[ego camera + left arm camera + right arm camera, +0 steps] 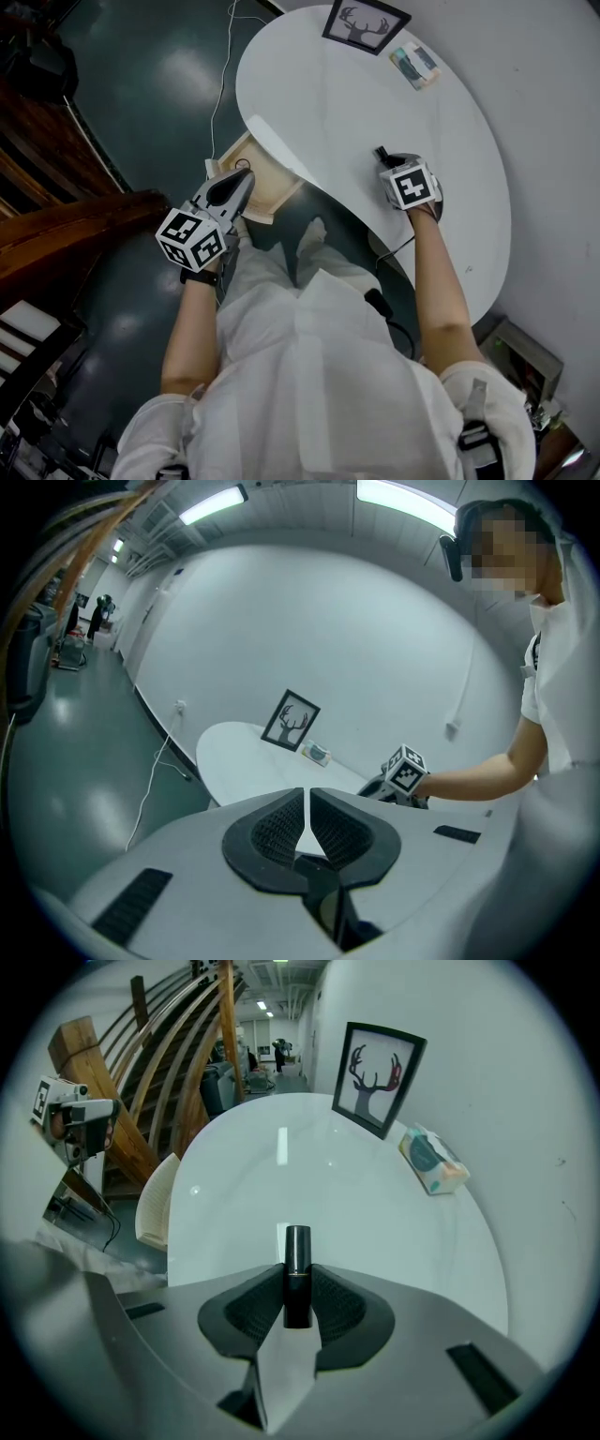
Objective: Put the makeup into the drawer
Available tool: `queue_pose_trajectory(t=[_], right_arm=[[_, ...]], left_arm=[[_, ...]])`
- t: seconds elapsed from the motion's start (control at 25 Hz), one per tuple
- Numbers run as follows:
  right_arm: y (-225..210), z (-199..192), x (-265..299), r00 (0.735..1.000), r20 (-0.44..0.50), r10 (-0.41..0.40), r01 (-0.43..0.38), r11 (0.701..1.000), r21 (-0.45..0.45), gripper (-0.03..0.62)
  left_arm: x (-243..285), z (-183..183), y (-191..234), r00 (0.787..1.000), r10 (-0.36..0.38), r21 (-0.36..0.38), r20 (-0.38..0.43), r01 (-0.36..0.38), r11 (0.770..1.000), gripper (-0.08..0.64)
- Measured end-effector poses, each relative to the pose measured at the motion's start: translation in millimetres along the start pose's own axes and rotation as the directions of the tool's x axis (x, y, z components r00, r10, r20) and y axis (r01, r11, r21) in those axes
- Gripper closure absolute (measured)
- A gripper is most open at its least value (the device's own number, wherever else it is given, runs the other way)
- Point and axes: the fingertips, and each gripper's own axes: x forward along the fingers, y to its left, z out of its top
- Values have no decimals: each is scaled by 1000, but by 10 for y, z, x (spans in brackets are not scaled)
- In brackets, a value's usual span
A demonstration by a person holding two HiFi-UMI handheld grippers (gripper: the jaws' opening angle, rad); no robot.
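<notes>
A black lipstick tube [297, 1265] stands upright between the pads of my right gripper [297, 1277], which is shut on it. In the head view this gripper [385, 161] hangs over the near edge of the white oval table [375, 94] with the tube [382, 152] pointing down. A light wooden drawer [272, 202] is pulled out from under the table's left edge and shows in the right gripper view as well [155, 1206]. My left gripper [246, 178] hovers above the drawer, shut with nothing between its pads [272, 827].
A framed deer picture [364, 23] and a small tissue pack [415, 66] sit at the table's far side. A white cable [220, 84] runs over the dark floor to the left. My own legs are below the table edge.
</notes>
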Motion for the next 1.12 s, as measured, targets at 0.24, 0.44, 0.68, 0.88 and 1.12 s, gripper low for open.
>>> queue_pose_trajectory(t=[0.24, 0.44, 0.68, 0.88, 1.12], right_arm=[[334, 522, 53, 999, 54, 0, 7, 992, -129, 508], [710, 814, 149, 997, 61, 50, -38, 983, -181, 508], [1183, 1158, 257, 991, 72, 109, -89, 967, -240, 508], [1508, 1342, 361, 988, 65, 139, -118, 959, -258, 508], [1939, 1529, 450, 977, 72, 199, -173, 948, -268, 508]], left_arm=[[-253, -25, 247, 999, 41, -26, 15, -41, 999, 528], [-431, -51, 433, 997, 70, -46, 28, -68, 997, 528], [-655, -61, 657, 994, 105, -69, 36, -102, 992, 526], [-798, -61, 828, 992, 123, -82, 38, -120, 989, 528], [-943, -75, 1003, 991, 131, -93, 29, -128, 987, 528]])
